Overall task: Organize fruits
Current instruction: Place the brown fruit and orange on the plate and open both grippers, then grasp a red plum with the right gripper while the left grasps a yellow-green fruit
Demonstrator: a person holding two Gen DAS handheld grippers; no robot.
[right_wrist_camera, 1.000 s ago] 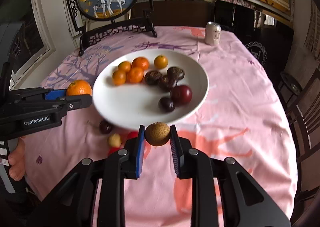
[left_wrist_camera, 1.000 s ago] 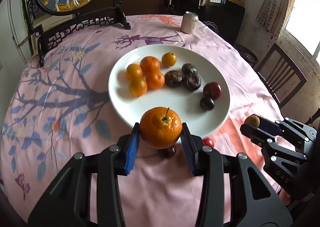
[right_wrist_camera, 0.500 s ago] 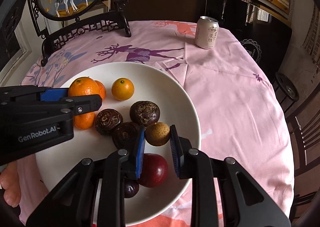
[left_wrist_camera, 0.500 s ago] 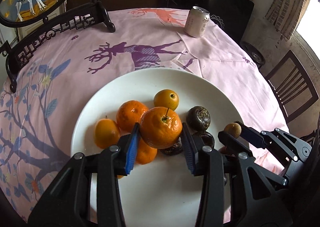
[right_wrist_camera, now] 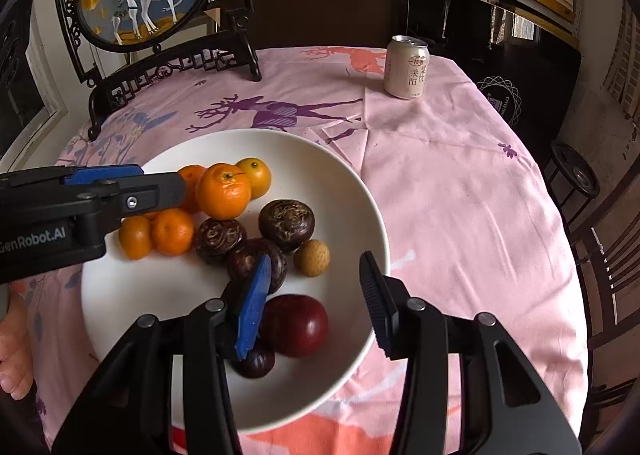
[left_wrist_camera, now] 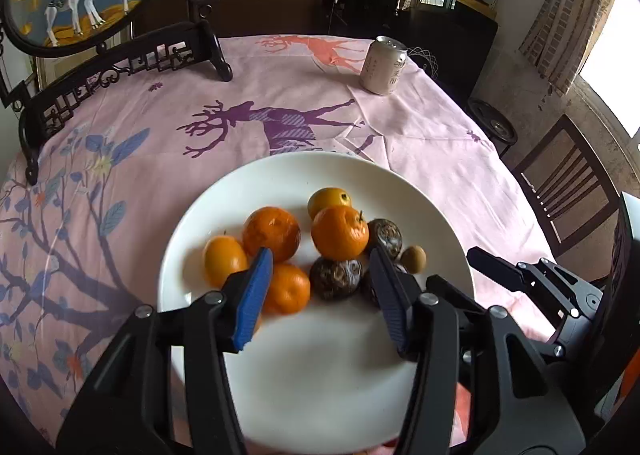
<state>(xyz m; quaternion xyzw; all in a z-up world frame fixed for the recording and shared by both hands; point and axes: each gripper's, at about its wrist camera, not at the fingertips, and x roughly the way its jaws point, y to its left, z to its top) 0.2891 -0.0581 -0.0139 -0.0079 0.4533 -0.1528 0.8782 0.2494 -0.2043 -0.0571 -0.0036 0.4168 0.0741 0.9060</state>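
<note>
Both wrist views look steeply down, close over the white plate [left_wrist_camera: 192,239] [right_wrist_camera: 360,191]; they share it and the desk [left_wrist_camera: 280,67] [right_wrist_camera: 460,183].

Words you can read on the gripper and the can

The black plastic left gripper [right_wrist_camera: 160,191], seen from the right wrist camera, has white letters on its side that say "GenRobot.AI", with the first letter partly cut off at the picture's edge. The pale cream metal drink can [right_wrist_camera: 406,67] stands on the pink cloth at the far side of the table and has dark Chinese writing on its front; the big signs look like "莱阳", and the small signs above them in a round mark are too tiny to read. In the left wrist camera the same can [left_wrist_camera: 383,65] shows its writing too, but there it is too small to read.
</note>
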